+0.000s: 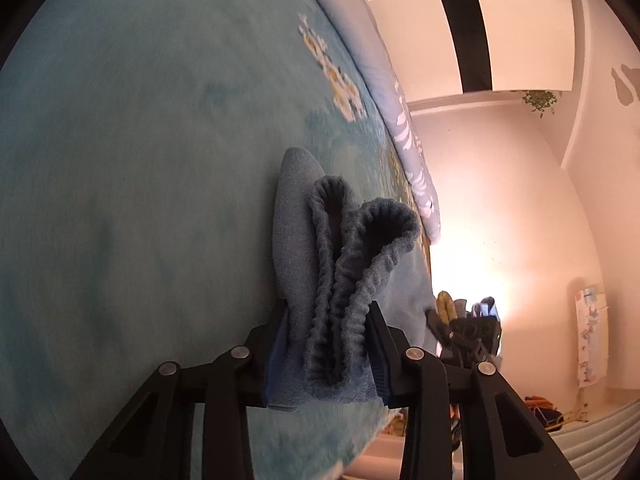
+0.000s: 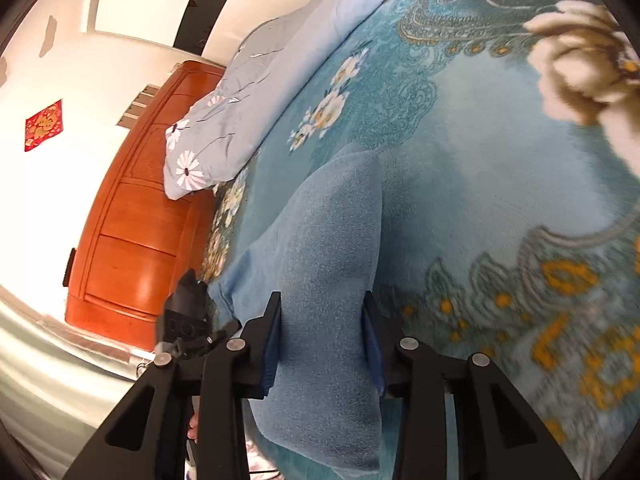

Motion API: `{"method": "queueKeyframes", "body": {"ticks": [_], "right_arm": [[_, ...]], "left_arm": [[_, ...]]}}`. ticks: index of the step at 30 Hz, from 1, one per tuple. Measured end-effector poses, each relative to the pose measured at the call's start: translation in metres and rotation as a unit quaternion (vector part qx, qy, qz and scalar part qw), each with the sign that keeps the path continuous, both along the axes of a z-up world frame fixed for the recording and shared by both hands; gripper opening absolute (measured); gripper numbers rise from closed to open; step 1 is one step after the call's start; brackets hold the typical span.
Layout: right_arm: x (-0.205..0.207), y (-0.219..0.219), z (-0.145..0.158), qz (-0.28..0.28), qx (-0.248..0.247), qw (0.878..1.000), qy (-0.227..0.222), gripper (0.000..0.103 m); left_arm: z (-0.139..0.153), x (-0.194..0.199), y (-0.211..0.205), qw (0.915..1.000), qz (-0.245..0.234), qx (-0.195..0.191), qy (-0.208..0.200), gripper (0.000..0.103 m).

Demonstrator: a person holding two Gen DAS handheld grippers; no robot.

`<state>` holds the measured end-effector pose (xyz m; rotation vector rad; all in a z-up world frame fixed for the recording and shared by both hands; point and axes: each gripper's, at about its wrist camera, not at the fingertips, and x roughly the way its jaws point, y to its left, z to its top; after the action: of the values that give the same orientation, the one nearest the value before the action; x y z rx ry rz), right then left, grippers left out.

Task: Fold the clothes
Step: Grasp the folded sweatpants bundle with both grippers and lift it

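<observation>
Each claw (image 1: 328, 344) (image 2: 322, 340) has black angular linkage arms, round silver pivot screws and blue finger pads (image 2: 370, 344).

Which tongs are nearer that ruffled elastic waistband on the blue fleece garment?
Left. The left tongs clamp the waistband; the right tongs grip smooth blue fleece, no waistband visible there.

Both wrist cameras are looking forward along their fingers (image 1: 280, 340), close above the bed (image 1: 120, 160), sharing the garment (image 2: 328, 240) and quilt (image 2: 248, 92).
</observation>
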<state>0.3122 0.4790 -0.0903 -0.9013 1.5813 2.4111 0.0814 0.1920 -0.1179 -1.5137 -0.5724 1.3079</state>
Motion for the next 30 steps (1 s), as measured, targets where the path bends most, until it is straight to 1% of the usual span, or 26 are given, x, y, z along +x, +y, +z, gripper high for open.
{"method": "queueKeyframes", "body": {"ticks": [2,4,6,9,11,13,16,18,20,21,22,23,24,26,30], "right_arm": [[0.01,-0.006,0.005,0.013,0.003,1.0,0.001,0.038],[0.015,-0.012,0.005,0.024,0.021,0.999,-0.014,0.038],[0.015,-0.016,-0.002,0.025,0.032,0.998,-0.041,0.038],[0.016,-0.011,-0.015,0.012,0.014,0.999,-0.049,0.04],[0.017,-0.009,-0.022,0.006,0.001,0.999,-0.048,0.04],[0.019,-0.008,-0.027,0.004,-0.009,0.999,-0.041,0.041],[0.023,-0.007,-0.032,-0.004,-0.022,0.999,-0.025,0.041],[0.024,-0.007,-0.033,-0.01,-0.025,0.999,-0.023,0.041],[0.025,-0.009,-0.033,-0.018,-0.026,0.999,-0.022,0.042],[0.026,-0.01,-0.032,-0.02,-0.026,0.999,-0.021,0.042],[0.026,-0.011,-0.031,-0.024,-0.026,0.999,-0.021,0.042],[0.027,-0.013,-0.03,-0.027,-0.025,0.999,-0.022,0.04],[0.028,-0.014,-0.028,-0.027,-0.026,0.999,-0.018,0.037],[0.032,-0.018,-0.021,-0.025,-0.026,0.999,-0.01,0.034],[0.038,-0.03,-0.005,-0.002,-0.017,1.0,0.006,0.032]], "left_arm": [[0.001,0.012,-0.005,0.9999,0.0,-0.006,0.014,0.039],[0.0,0.021,-0.008,0.9993,0.004,-0.017,0.033,0.039],[0.003,0.023,-0.007,0.9986,0.009,-0.024,0.046,0.04],[0.01,0.028,0.004,0.9949,-0.006,-0.046,0.09,0.049],[0.015,0.033,0.01,0.9916,-0.019,-0.053,0.117,0.054],[0.015,0.036,0.014,0.9913,-0.021,-0.048,0.121,0.061],[0.013,0.038,0.019,0.9923,-0.015,-0.037,0.117,0.062],[0.011,0.038,0.023,0.9941,0.001,-0.031,0.104,0.062],[0.011,0.034,0.019,0.9946,0.018,-0.025,0.099,0.06],[0.011,0.036,0.017,0.9945,0.024,-0.025,0.099,0.057],[0.01,0.037,0.015,0.994,0.031,-0.029,0.101,0.044],[0.009,0.038,0.012,0.9942,0.038,-0.03,0.096,0.041],[0.008,0.039,0.008,0.9944,0.045,-0.03,0.091,0.04],[0.009,0.043,-0.002,0.9951,0.057,-0.016,0.08,0.038],[0.024,0.06,-0.019,0.9934,0.063,-0.001,0.096,0.038]]}}
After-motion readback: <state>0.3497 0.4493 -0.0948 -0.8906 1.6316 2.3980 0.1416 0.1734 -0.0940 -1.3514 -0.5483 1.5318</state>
